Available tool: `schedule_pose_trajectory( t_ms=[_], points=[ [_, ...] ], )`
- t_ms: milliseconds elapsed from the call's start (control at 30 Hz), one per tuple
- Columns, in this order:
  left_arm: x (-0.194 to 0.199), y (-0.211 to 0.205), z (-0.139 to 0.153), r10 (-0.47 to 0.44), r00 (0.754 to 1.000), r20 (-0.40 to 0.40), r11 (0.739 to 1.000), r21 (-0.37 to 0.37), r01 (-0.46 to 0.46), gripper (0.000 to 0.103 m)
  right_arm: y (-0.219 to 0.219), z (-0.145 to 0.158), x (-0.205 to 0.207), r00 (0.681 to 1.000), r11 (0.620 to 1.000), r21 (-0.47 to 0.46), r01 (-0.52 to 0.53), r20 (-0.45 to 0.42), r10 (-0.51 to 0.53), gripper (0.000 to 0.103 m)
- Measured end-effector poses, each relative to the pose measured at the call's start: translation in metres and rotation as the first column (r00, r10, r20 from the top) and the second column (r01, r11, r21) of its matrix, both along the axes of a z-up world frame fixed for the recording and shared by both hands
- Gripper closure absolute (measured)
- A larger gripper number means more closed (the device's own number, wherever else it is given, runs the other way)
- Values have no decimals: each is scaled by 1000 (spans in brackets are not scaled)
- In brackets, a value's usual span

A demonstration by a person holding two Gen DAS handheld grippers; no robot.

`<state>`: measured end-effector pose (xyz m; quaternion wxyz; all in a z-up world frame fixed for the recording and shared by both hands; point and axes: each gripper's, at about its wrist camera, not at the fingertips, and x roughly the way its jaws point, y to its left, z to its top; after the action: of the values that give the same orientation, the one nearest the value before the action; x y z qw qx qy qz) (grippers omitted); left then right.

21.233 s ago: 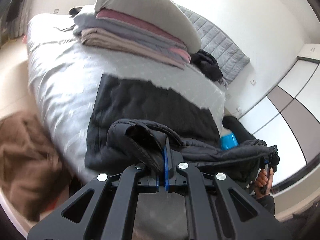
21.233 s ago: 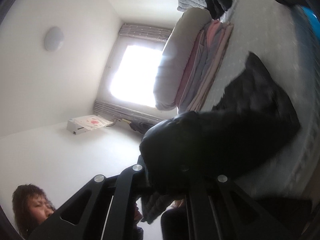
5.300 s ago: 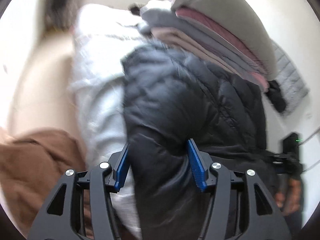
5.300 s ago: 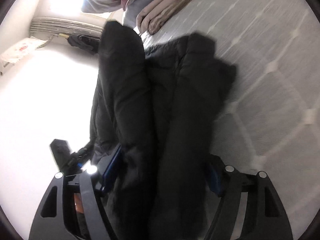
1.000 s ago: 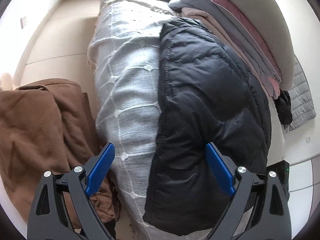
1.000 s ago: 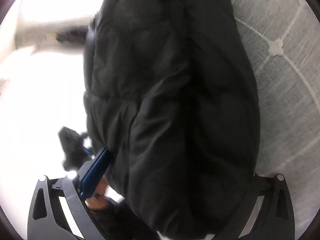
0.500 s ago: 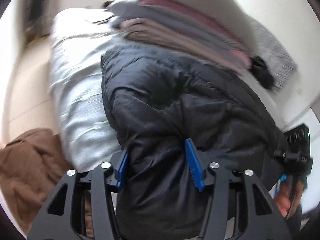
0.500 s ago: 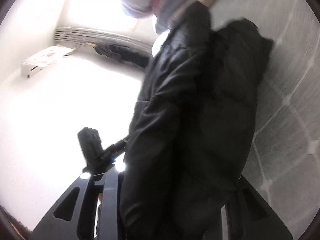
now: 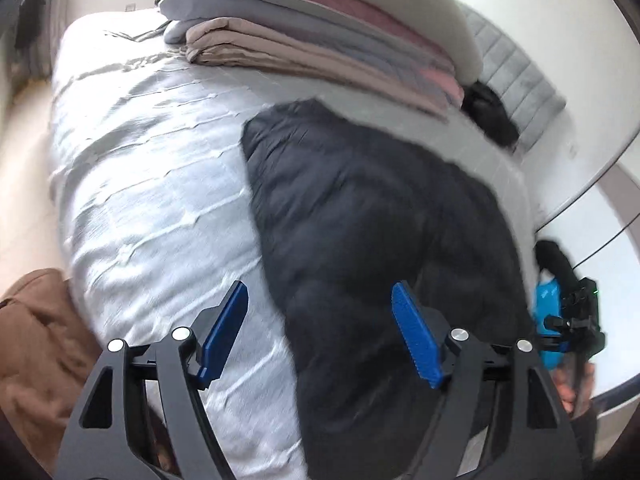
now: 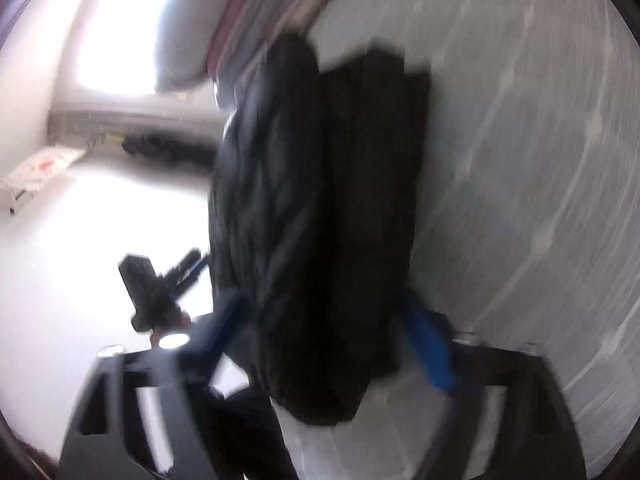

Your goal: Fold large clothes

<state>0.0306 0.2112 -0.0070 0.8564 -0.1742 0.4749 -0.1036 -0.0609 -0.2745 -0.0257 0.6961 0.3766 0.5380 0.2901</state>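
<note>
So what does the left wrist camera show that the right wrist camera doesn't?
Only the left wrist view shows the crumpled brown fabric heap beside the bed, the grey quilted headboard, and the right gripper at the bed's far edge. Only the right wrist view shows the bright window and the left gripper. Both show the folded black puffer jacket lying on the pale grey bedspread and the stacked folded bedding. Both grippers have just been opening, and neither one's fingers grip the jacket.

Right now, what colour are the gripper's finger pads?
Blue pads, clearest in the left wrist view.
</note>
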Motion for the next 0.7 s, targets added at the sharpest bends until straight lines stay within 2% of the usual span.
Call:
schedule_pose_trajectory(
  t_ms=[67, 133, 167, 233, 267, 300, 333, 400, 467, 533, 600, 633, 700],
  points=[
    [20, -4, -4, 26, 1000, -11, 1000, 12, -26, 32, 7, 13, 22, 999, 1000, -1, 3, 37, -3, 15],
    [37, -14, -15, 34, 999, -37, 999, 9, -33, 32, 23, 32, 48, 993, 999, -38, -3, 118, 8, 15],
    [42, -16, -19, 34, 998, -51, 999, 9, -34, 32, 32, 37, 59, 989, 1000, -18, -21, 146, 23, 15],
    [50, -25, -28, 23, 997, -73, 1000, 5, -23, 31, 59, 41, 84, 979, 990, 97, -102, 186, 83, 15],
    [49, -34, -28, 11, 997, -73, 1000, 18, -9, 29, 69, 37, 89, 978, 986, 109, -123, 183, 102, 15],
    [50, -41, -27, -2, 997, -71, 999, 36, 4, 25, 76, 26, 100, 981, 989, 68, -132, 152, 121, 15],
    [50, -47, -28, -19, 997, -68, 999, 43, 22, 23, 87, 2, 106, 987, 990, -2, -142, 76, 142, 16],
    [53, -57, -29, -63, 996, -62, 996, 54, 67, 21, 89, -39, 106, 990, 990, -8, -141, -29, 140, 37],
    [49, -63, -25, -81, 996, -46, 993, 79, 84, 21, 73, -52, 97, 993, 994, 24, -107, -51, 108, 43],
    [47, -61, -20, -74, 997, -37, 995, 70, 76, 21, 63, -39, 90, 996, 997, 14, -75, -47, 76, 44],
    [45, -54, -20, -43, 998, -39, 996, 73, 46, 21, 64, -16, 95, 998, 998, 37, -55, 27, 54, 41],
    [44, -49, -20, -29, 999, -37, 997, 68, 32, 21, 62, -1, 96, 995, 996, 79, -48, 86, 41, 38],
    [41, -41, -19, -8, 999, -34, 999, 40, 9, 21, 66, 27, 117, 989, 988, 145, -56, 140, 36, 25]
  ],
)
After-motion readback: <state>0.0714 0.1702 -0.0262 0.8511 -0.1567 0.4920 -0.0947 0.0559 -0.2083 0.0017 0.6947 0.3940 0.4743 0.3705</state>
